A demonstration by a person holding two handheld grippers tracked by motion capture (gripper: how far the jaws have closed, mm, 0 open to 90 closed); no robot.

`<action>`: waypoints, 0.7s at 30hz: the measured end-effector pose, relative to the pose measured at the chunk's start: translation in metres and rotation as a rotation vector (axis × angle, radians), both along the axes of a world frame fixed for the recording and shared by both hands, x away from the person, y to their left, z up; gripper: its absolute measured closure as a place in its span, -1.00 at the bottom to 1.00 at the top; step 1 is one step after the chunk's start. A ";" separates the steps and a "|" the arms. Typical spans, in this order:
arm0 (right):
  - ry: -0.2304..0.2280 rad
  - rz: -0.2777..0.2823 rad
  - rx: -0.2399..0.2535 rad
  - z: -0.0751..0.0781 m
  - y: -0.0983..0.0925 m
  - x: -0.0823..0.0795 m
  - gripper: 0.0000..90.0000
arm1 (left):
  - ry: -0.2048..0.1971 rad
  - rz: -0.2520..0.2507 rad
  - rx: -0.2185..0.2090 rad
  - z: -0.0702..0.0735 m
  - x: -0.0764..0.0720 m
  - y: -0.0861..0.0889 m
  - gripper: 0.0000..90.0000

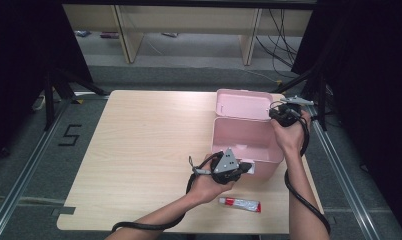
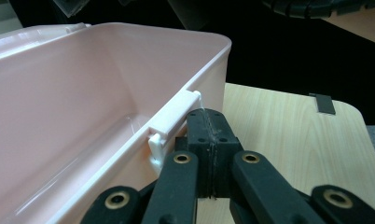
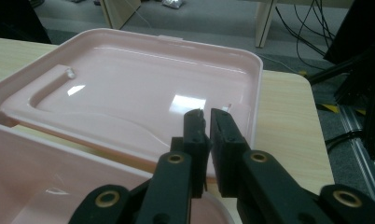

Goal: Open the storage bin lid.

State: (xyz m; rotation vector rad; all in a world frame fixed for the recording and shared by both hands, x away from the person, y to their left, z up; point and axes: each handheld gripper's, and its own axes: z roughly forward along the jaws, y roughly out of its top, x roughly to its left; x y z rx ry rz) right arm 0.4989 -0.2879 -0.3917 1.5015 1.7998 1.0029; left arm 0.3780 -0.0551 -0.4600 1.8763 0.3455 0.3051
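Table [image 1: 139,150]: we count one pale wood top; its near edge is partly covered by the person's forearms.
Box [image 1: 246,137]: we find a pink plastic box standing open toward the right edge of the table, its front wall close to the near edge. In the left gripper view its far wall is cut off at the left.
Lid [image 1: 243,104]: we see it swung back behind the box and lying open, toward the far right corner of the table. In the right gripper view its left end is cut off.
Latch [image 2: 172,122]: we note a white clasp on the box's front rim; its lower part is hidden behind the jaws.
Left gripper [image 2: 207,122]: we find its jaws pressed together with nothing between them, the tips just beside the latch; we cannot tell whether they touch it.
Right gripper [image 3: 210,113]: we find its jaws a narrow slit apart, holding nothing, over the right end of the lid. In the high view the hand hides its tips.
Tube [image 1: 240,204]: we list one red and white tube on the table near its near edge, just in front of the box; its print is too small to read.
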 end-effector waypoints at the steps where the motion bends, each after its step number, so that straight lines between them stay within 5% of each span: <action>1: -0.005 0.016 -0.011 0.001 -0.001 -0.001 0.89 | 0.001 0.000 0.002 0.000 0.000 0.000 0.98; 12: 0.025 0.067 -0.025 0.003 -0.005 -0.014 0.84 | 0.003 0.001 0.007 0.001 0.000 -0.001 0.98; 14: 0.036 0.072 0.008 0.003 -0.004 -0.019 0.84 | 0.008 0.005 0.005 0.001 0.000 -0.001 0.98; 20: 0.062 0.144 -0.030 0.006 -0.007 -0.035 0.83 | 0.010 0.006 -0.004 0.000 -0.001 -0.003 0.98; 21: 0.086 0.120 -0.002 0.007 -0.004 -0.039 0.83 | 0.010 0.006 -0.004 0.000 -0.001 -0.003 0.98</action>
